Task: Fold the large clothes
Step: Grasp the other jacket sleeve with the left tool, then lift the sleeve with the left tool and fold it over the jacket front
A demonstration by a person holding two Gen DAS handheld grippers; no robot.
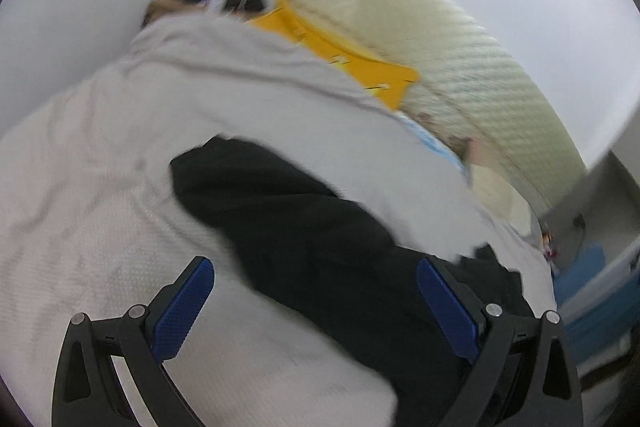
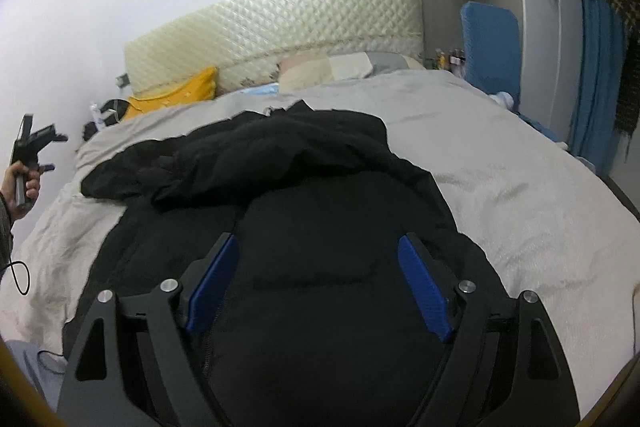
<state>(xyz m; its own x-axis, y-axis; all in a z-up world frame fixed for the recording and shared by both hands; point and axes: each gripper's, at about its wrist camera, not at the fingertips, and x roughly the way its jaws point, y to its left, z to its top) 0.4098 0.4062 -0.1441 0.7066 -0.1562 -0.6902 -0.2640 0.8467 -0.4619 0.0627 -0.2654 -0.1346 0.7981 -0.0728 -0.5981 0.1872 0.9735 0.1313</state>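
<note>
On bed (image 2: 500,163): black jacket (image 2: 320,227), lower hem cut off.

Soft even indoor light; left wrist view motion-blurred, right sharp; fisheye-bent edges.

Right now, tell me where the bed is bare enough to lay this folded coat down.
Bare grey bedspread lies right of the black coat, bordered by the pillows behind and the blue chair at the bed's edge. A narrower strip runs left of the coat. The head-left corner is crowded: yellow pillow and dark clutter.
</note>
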